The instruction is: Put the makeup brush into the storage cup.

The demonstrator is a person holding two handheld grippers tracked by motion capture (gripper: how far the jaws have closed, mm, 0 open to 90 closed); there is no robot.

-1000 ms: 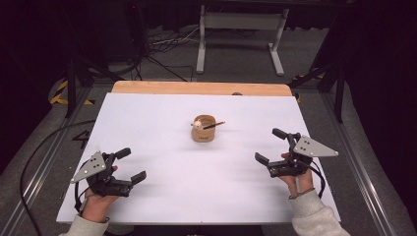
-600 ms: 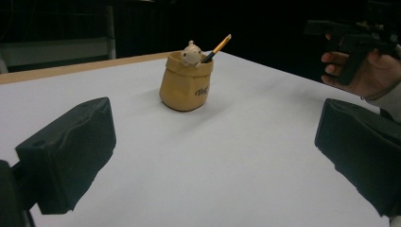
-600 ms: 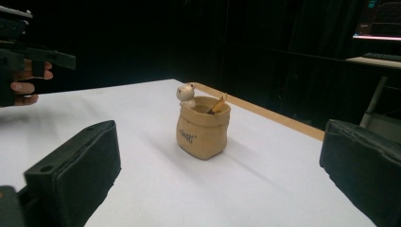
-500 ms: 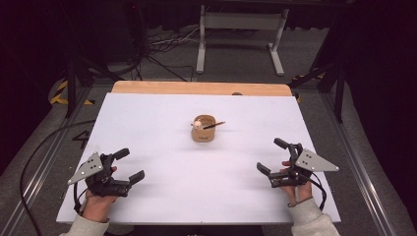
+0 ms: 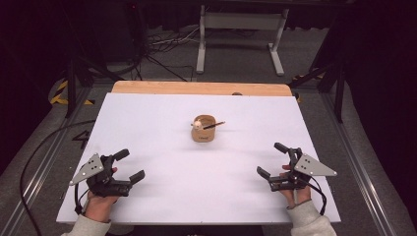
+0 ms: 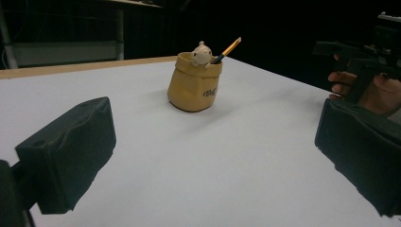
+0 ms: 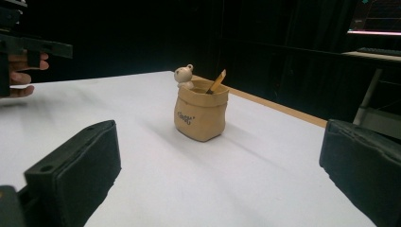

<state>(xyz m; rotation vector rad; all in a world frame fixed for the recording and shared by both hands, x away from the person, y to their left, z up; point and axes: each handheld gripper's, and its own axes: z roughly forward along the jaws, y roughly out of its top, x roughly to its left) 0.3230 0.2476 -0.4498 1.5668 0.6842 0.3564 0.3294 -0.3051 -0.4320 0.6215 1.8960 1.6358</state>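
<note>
the tan sack-shaped pencil holder (image 5: 203,130) stands upright near the middle of the white table (image 5: 157,123), slightly toward the far side, with a small bear figure (image 5: 197,124) perched on its rim and one pencil (image 5: 214,126) leaning out to the right. the left gripper (image 5: 127,168) rests at the near left, jaws wide apart and empty, about where it sat a second ago. the right gripper (image 5: 272,161) has drawn back toward the near right edge and turned a little over the last second, its jaws likewise spread with nothing between them. both grippers sit well apart from the holder, so that pullback suggests the work has not yet reached the holder or pencil; a reach forward looks like the next step.
</note>
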